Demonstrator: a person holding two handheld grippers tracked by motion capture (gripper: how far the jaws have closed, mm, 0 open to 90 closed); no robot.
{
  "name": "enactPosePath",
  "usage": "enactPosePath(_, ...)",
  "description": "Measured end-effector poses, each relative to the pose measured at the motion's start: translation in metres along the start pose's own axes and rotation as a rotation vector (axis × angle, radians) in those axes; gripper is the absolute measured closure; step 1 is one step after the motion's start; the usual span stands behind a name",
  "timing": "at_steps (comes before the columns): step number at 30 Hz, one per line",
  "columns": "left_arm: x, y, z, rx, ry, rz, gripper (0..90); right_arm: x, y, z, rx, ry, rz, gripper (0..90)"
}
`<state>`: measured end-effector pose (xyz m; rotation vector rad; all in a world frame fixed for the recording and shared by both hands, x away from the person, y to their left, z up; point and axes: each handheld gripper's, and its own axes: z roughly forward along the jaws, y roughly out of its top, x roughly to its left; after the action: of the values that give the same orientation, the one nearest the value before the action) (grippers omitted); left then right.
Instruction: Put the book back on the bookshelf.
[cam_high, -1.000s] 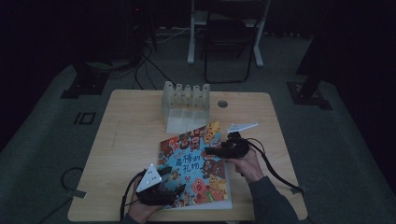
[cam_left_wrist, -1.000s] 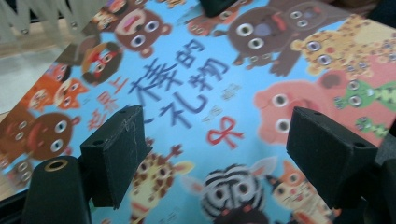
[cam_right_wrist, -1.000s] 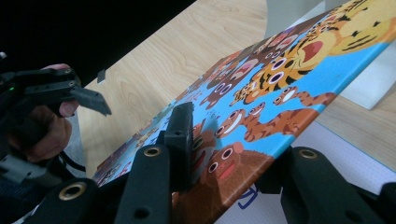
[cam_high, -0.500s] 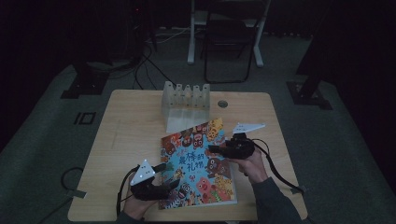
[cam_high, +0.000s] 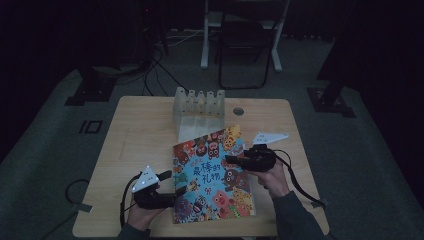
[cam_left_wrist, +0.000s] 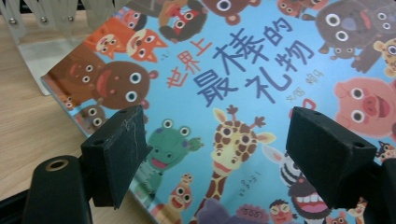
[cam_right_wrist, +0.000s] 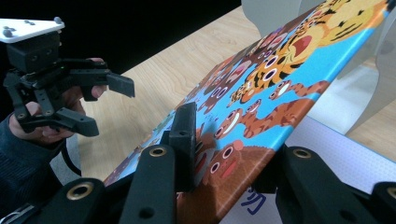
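A picture book (cam_high: 212, 175) with a blue cover of cartoon animals lies at the table's front middle. My right gripper (cam_high: 231, 160) is shut on its right edge. In the right gripper view the book (cam_right_wrist: 280, 88) tilts up, clamped between the jaws of the right gripper (cam_right_wrist: 229, 158). My left gripper (cam_high: 175, 183) stands open just left of the book's lower left corner. In the left gripper view the cover (cam_left_wrist: 243, 79) shows between and beyond the widely spread jaws of the left gripper (cam_left_wrist: 222, 158). The left gripper (cam_right_wrist: 93, 102) also appears in the right gripper view, open and apart from the book.
A translucent white slotted rack (cam_high: 199, 102) stands behind the book, near the table's far edge; its base lies under the book's far corner. The bare wooden table (cam_high: 135, 135) spreads to the left. A small round hole (cam_high: 238, 111) sits right of the rack. A chair (cam_high: 245, 45) stands beyond the table.
My left gripper has drawn back to the left, off the book's lower left corner. The book and my right gripper have shifted slightly to the right.
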<state>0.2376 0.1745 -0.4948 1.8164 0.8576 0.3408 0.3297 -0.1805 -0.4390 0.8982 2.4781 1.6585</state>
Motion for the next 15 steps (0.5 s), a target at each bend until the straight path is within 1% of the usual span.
enactPosePath(9, 0.008, 0.002, 0.000, -0.008, -0.002, -0.020, 20.0, 0.002, 0.002, -0.009, -0.021, -0.007, -0.022, 68.5)
enactPosePath(15, 0.012, 0.002, 0.000, -0.005, 0.005, -0.019, 19.8, 0.004, 0.003, -0.015, -0.041, -0.009, -0.034, 69.0)
